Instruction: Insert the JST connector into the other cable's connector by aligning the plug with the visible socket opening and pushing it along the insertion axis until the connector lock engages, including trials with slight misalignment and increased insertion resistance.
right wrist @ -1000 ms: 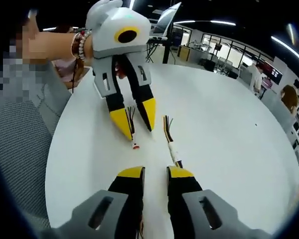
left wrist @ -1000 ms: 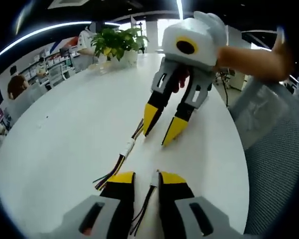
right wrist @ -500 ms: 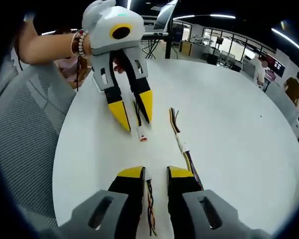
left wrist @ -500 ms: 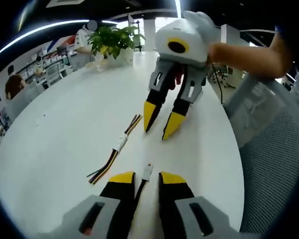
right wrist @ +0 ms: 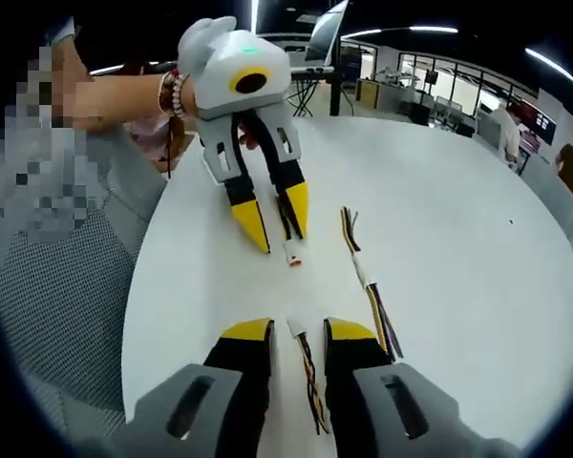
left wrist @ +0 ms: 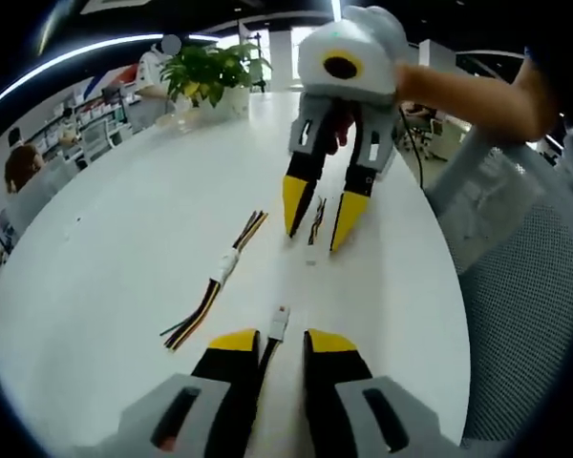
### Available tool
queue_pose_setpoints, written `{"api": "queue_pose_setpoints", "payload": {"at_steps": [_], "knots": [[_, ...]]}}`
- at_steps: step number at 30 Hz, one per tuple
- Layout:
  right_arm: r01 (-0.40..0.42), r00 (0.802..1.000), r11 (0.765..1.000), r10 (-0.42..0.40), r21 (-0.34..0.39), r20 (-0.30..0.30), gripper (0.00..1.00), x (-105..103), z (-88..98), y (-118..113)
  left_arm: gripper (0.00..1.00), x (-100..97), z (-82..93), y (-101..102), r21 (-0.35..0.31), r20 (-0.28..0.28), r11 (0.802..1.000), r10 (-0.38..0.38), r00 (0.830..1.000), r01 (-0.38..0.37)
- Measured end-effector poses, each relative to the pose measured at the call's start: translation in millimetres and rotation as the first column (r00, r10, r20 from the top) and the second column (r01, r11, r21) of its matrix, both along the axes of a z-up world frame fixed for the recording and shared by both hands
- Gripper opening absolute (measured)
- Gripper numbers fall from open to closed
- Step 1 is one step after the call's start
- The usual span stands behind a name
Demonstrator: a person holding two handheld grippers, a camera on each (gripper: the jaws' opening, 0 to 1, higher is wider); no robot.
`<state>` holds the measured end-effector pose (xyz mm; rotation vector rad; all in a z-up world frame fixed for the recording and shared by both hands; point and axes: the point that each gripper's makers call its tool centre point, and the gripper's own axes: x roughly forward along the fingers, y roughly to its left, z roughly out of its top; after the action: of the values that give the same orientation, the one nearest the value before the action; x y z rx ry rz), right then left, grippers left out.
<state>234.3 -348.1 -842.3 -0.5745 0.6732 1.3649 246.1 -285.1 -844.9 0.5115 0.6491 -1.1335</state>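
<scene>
A thin cable ending in a white JST connector [left wrist: 279, 322] lies on the white table [left wrist: 124, 219] between my left gripper's [left wrist: 281, 341] spread jaws, and nothing clamps it. From the right gripper view the same connector [right wrist: 292, 254] sits just past the left gripper [right wrist: 275, 218], whose yellow tips stand apart. A second cable with a small white plug [right wrist: 295, 328] lies between the open jaws of my right gripper [right wrist: 298, 331]. In the left gripper view that cable [left wrist: 317, 216] runs between the right gripper's [left wrist: 321, 212] parted tips.
A third, multicoloured cable [left wrist: 218, 282] with a white joint lies loose on the table, also seen as a striped cable [right wrist: 367, 282]. A potted plant [left wrist: 208, 74] stands at the far edge. A grey mesh chair [left wrist: 516, 315] borders the table. People sit at distant desks.
The right gripper has shifted sideways off the loose striped cable and now straddles the second cable. The left gripper has drawn back a little, so its connector lies further ahead of the tips.
</scene>
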Motion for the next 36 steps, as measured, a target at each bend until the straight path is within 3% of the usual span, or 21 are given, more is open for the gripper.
{"api": "queue_pose_setpoints", "payload": {"at_steps": [3, 10, 21, 36], "knots": [[-0.026, 0.999, 0.999, 0.026, -0.037, 0.021, 0.15, -0.4, -7.6, -1.3, 0.12, -0.4, -1.9, -1.4, 0.01, 0.003, 1.0, -0.011, 1.0, 0.011], [-0.008, 1.0, 0.999, 0.009, -0.04, 0.027, 0.07, 4.6, -9.9, -4.3, 0.11, -0.6, -2.1, -4.0, -0.004, -0.003, 1.0, -0.013, 1.0, 0.013], [-0.005, 1.0, 1.0, 0.005, -0.019, 0.013, 0.05, 3.9, -9.3, 0.6, 0.09, 2.8, -4.3, -3.2, -0.047, -0.025, 0.999, 0.013, 1.0, -0.015], [0.038, 0.999, 0.999, -0.038, -0.006, 0.012, 0.05, 10.0, -8.4, 3.7, 0.0, 5.0, -4.5, -6.8, -0.045, 0.015, 0.999, -0.009, 1.0, 0.01]]}}
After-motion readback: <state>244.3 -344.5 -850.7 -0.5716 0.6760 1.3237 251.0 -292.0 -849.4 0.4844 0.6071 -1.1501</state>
